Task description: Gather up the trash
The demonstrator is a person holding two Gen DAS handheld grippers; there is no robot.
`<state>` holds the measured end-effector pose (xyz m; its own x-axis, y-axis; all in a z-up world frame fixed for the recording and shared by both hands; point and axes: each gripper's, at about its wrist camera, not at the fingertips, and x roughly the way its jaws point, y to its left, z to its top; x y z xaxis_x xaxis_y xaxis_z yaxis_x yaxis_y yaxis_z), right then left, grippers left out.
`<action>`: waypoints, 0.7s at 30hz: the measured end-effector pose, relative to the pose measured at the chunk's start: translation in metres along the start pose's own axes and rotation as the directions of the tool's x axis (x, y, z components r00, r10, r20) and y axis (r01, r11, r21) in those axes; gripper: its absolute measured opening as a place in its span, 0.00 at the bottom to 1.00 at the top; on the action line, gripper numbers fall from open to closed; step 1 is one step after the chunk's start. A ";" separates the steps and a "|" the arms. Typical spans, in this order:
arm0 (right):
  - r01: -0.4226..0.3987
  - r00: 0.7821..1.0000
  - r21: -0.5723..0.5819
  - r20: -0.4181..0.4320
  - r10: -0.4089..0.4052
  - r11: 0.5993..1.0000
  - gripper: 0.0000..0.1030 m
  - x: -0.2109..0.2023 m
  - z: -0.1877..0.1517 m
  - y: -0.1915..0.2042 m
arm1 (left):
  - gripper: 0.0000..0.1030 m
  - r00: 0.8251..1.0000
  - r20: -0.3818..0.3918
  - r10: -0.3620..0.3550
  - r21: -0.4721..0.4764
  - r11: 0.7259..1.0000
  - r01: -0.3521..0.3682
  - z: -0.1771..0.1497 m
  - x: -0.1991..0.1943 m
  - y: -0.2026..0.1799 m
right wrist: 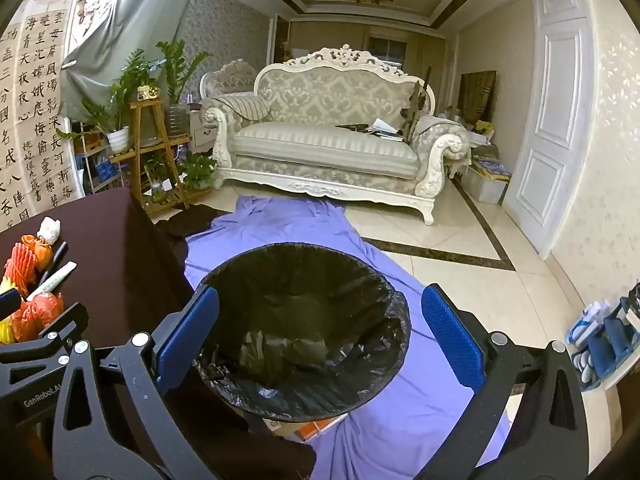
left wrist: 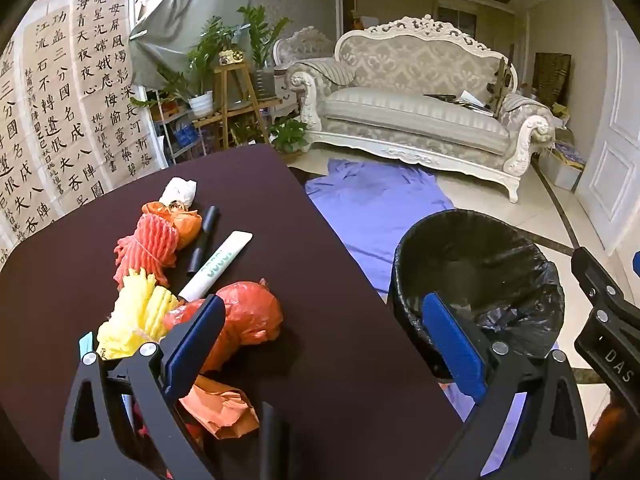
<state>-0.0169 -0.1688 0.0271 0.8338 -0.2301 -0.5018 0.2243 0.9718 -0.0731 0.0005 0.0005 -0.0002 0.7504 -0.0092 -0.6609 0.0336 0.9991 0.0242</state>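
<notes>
Crinkly red plastic bag [left wrist: 248, 312], bumpy red foam net [left wrist: 146, 248] and yellow foam net [left wrist: 136, 320] lie bunched on the dark smooth table [left wrist: 340, 320], while the left gripper [left wrist: 324, 340] and right gripper [right wrist: 320, 332] both gape wide and hold nothing, near the round bin [right wrist: 304, 332] with its shiny black liner.

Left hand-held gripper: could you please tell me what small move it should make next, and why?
Probably ease the left hand-held gripper left and down over the red plastic bag and close on it. Its jaws are open and empty, the bag is the nearest piece of trash on the dark table, and the lined bin looks empty.
</notes>
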 end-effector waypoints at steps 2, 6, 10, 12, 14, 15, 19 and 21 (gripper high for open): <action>-0.001 1.000 -0.001 0.002 0.001 1.000 0.96 -0.001 -0.001 -0.001 | 0.93 1.000 -0.001 -0.002 0.000 1.000 0.002 0.000 0.000 0.001; 0.000 1.000 0.003 -0.004 0.000 1.000 0.96 -0.003 0.003 0.003 | 0.93 1.000 -0.004 -0.004 0.002 1.000 0.004 0.001 0.002 0.003; 0.000 1.000 0.004 -0.005 0.000 1.000 0.96 0.003 0.000 -0.004 | 0.93 1.000 0.002 0.005 0.009 1.000 -0.005 0.000 0.000 -0.001; 0.000 1.000 0.004 -0.006 0.000 1.000 0.96 0.003 0.001 -0.002 | 0.93 1.000 0.003 0.005 0.010 1.000 -0.005 0.000 0.000 -0.001; 0.002 1.000 0.004 -0.006 -0.002 1.000 0.96 0.004 0.000 -0.004 | 0.93 1.000 0.002 0.003 0.010 1.000 -0.003 0.000 0.000 -0.002; 0.003 1.000 0.005 -0.007 -0.003 1.000 0.96 0.005 -0.002 -0.002 | 0.93 1.000 0.001 0.004 0.009 1.000 -0.004 0.000 0.000 -0.001; 0.004 1.000 0.006 -0.010 -0.004 1.000 0.96 0.006 -0.005 -0.006 | 0.93 1.000 0.001 0.003 0.010 1.000 -0.003 -0.001 -0.002 -0.005; 0.003 1.000 0.005 -0.011 -0.003 1.000 0.96 0.006 -0.006 -0.008 | 0.93 1.000 0.000 0.005 0.010 1.000 -0.005 -0.001 -0.002 -0.005</action>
<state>-0.0164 -0.1776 0.0193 0.8276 -0.2327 -0.5107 0.2293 0.9708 -0.0707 -0.0014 -0.0047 0.0000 0.7504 -0.0043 -0.6610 0.0362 0.9987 0.0346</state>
